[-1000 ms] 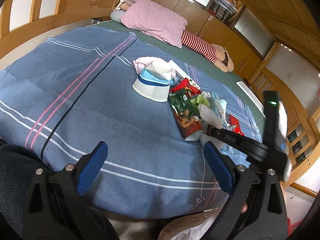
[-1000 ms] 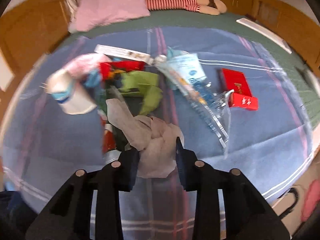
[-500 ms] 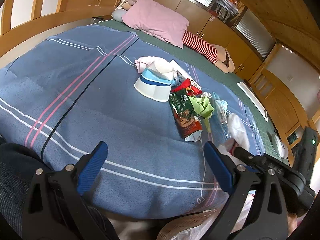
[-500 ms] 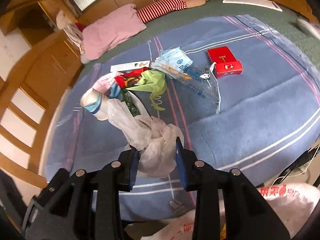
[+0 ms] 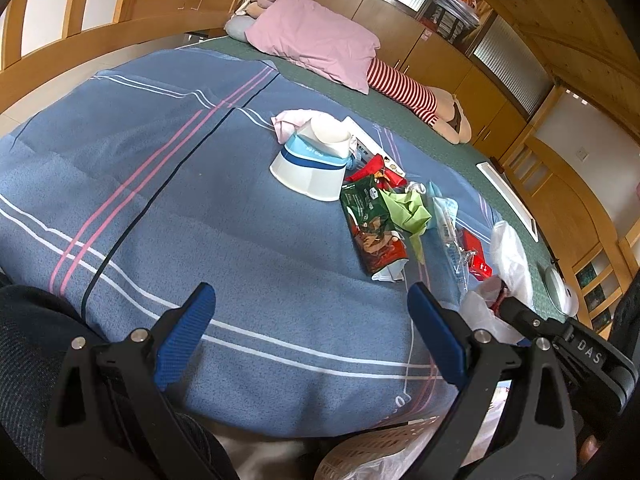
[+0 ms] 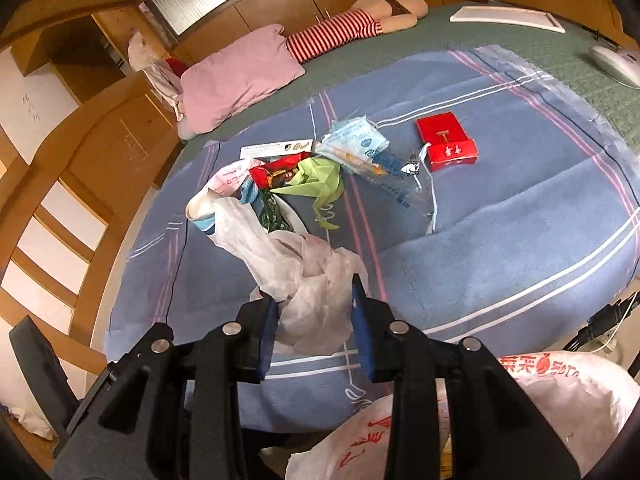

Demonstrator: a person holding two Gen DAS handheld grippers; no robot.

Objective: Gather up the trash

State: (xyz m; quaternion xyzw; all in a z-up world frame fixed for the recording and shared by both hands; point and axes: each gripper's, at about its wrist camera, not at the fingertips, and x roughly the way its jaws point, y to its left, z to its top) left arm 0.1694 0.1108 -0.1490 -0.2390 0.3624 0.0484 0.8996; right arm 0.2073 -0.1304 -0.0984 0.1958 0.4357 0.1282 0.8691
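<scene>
My right gripper [image 6: 314, 312] is shut on a crumpled white plastic bag [image 6: 296, 272] and holds it above the near edge of the blue blanket [image 6: 500, 240]; the bag also shows in the left wrist view [image 5: 508, 256]. Trash lies in a pile on the blanket: a white and blue paper bowl [image 5: 310, 164], a dark green snack packet [image 5: 372, 228], a green wrapper [image 5: 408, 208], clear plastic packaging [image 6: 384, 168] and a red box [image 6: 446, 142]. My left gripper [image 5: 310, 320] is open and empty, low over the blanket's near edge.
A white bag with red print [image 6: 540, 408] sits in a woven basket [image 5: 384, 452] below the bed's edge. A pink pillow [image 5: 316, 42] and a striped doll [image 5: 412, 92] lie at the far side. Wooden rails and cabinets surround the bed.
My right gripper has lifted the white plastic bag off the pile and drawn it back toward the bed's near edge, over the basket bag. My left gripper has stayed still and open.
</scene>
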